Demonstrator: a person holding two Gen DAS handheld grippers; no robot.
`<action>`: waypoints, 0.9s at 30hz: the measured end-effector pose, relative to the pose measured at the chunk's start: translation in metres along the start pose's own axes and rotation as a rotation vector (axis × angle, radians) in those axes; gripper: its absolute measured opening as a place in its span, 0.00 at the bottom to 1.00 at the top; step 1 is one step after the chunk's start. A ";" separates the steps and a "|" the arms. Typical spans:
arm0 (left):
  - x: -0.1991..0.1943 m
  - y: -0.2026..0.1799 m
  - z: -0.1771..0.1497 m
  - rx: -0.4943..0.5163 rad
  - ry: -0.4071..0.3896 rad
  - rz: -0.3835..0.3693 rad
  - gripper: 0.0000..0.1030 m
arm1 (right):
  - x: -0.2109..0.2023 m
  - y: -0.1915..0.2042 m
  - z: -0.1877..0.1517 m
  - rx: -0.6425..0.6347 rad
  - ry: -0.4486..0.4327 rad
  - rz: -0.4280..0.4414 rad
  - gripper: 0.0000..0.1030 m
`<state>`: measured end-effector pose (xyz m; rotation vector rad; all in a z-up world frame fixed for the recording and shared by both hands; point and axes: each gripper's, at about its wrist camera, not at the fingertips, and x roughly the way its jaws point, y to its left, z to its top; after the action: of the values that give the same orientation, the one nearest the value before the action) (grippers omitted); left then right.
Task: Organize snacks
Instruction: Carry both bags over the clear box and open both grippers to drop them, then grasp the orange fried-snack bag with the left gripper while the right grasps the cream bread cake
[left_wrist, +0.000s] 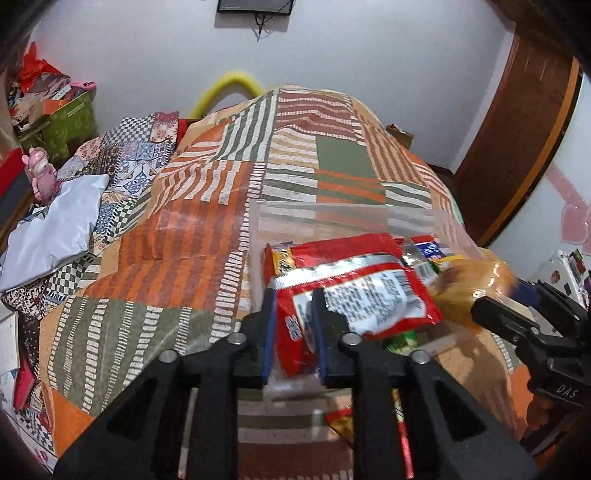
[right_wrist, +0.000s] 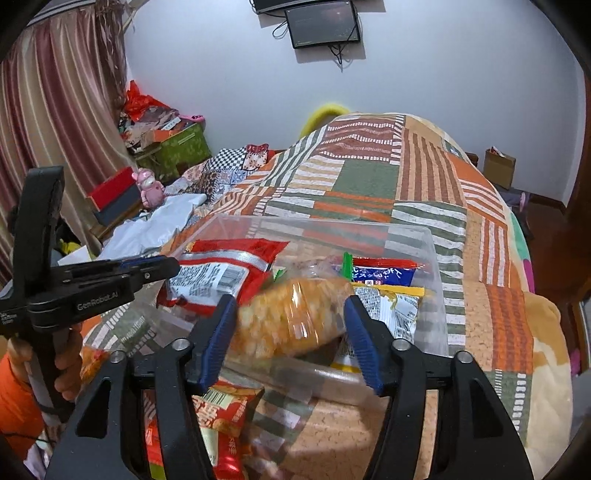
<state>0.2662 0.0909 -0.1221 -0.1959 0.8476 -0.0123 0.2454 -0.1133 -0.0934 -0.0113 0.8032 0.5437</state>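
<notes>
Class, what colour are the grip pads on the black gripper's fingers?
Blue pads on the right gripper, clearest in the right wrist view.

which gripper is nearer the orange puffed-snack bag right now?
Right. The right gripper straddles the orange snack bag above the clear bin. The left gripper sits off to the side, around the red packet.

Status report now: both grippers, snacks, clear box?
Left gripper open around red snack packet. Right gripper open around orange snack bag. Both above clear plastic box. Nothing blocking.
</notes>
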 end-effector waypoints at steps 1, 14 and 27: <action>-0.003 -0.001 -0.001 0.003 -0.004 -0.001 0.29 | -0.003 0.001 0.000 -0.005 -0.004 -0.008 0.61; -0.064 -0.013 -0.021 0.060 -0.061 0.056 0.60 | -0.041 0.009 -0.011 -0.029 -0.033 -0.018 0.64; -0.092 0.034 -0.068 -0.016 0.017 0.134 0.65 | -0.059 0.017 -0.047 -0.015 0.014 0.009 0.64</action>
<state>0.1527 0.1213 -0.1037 -0.1542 0.8767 0.1190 0.1724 -0.1357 -0.0828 -0.0254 0.8127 0.5585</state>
